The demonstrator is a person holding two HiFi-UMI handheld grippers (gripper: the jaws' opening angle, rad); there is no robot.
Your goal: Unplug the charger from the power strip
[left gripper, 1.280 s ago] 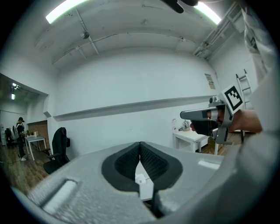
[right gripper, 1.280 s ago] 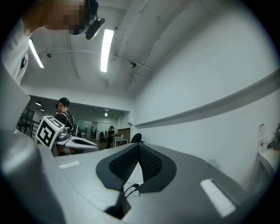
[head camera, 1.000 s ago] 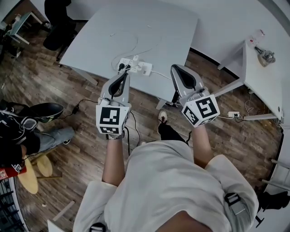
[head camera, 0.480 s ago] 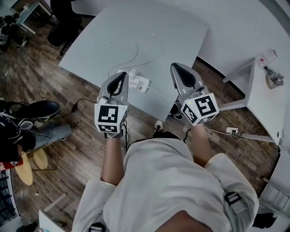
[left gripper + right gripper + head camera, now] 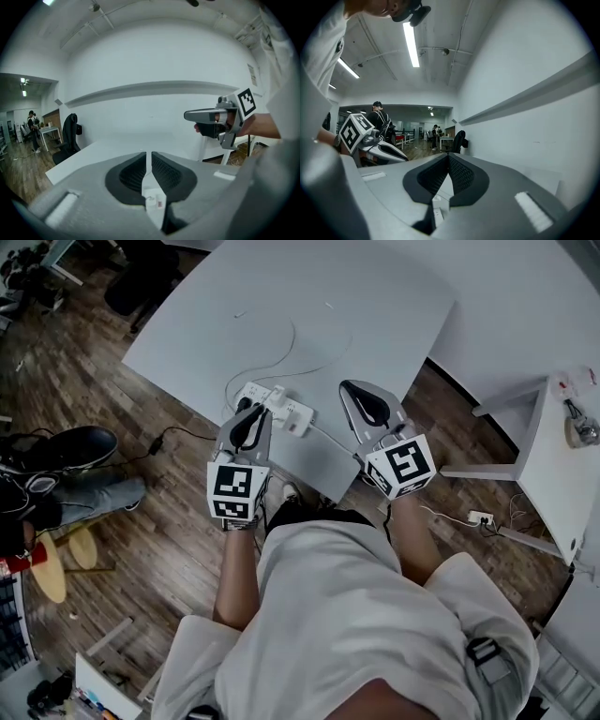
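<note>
The work is at the approach: nothing is gripped yet. The power strip (image 5: 284, 410) lies near the front edge of the white counter (image 5: 375, 315). The charger (image 5: 277, 396), as far as I can tell the small white block standing on the strip, is plugged in. A thin white cable (image 5: 292, 341) curves away from there across the counter.

The left tongs (image 5: 247, 413) hang over the strip's left end. They have just been opening and are parted only by a narrow slit, with nothing between them. The right tongs (image 5: 352, 392) hover to the right of the strip, apart from it, pressed together and empty.

The next move, in my judgement, calls for one pair of tongs to come down and steady the strip so it does not lift or slide. The other pair must spread wide enough to take the charger's body by its sides. The left tongs are nearer but would have to open much further first. The pull should then go straight up out of the socket, not by the cable.
</note>
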